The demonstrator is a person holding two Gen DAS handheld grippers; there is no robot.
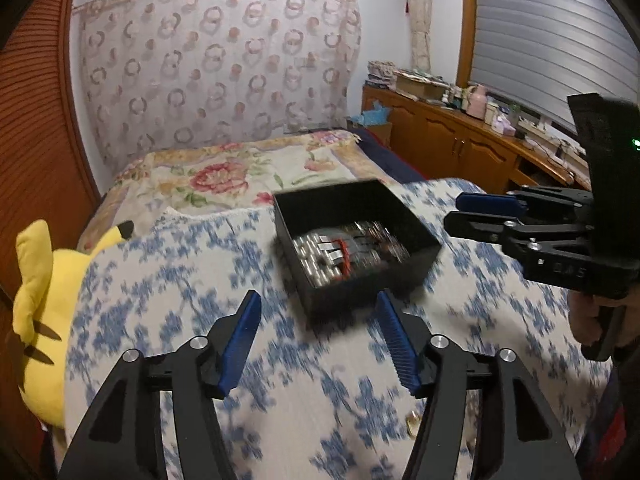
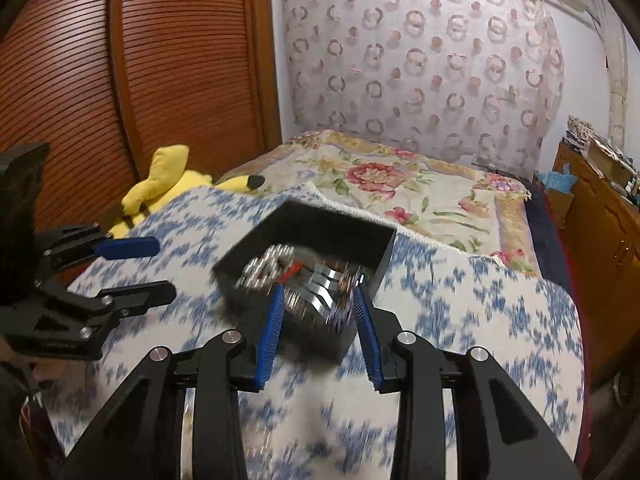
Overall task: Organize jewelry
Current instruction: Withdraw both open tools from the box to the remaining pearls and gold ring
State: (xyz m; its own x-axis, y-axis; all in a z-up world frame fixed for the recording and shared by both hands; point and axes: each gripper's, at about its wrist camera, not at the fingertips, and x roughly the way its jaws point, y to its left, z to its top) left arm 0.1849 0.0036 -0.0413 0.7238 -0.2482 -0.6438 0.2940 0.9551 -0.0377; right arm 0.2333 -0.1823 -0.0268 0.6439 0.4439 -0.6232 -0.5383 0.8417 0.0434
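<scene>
A black open-topped box [image 1: 352,240] is seen resting on the blue-flowered cloth [image 1: 280,380], its contents — silvery metal pieces with a red strand, blurred — heaped inside. The left gripper [image 1: 318,300] is spread wide and empty, just short of the box; the right gripper [image 2: 318,292] is likewise parted, holding nothing. The pieces are judged small, hard and slippery (best pinched singly), the box stiff and best taken by a wall.

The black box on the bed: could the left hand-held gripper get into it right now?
Probably yes. The black box has no lid on, the left hand-held gripper is open just short of it, and nothing lies between them.
</scene>
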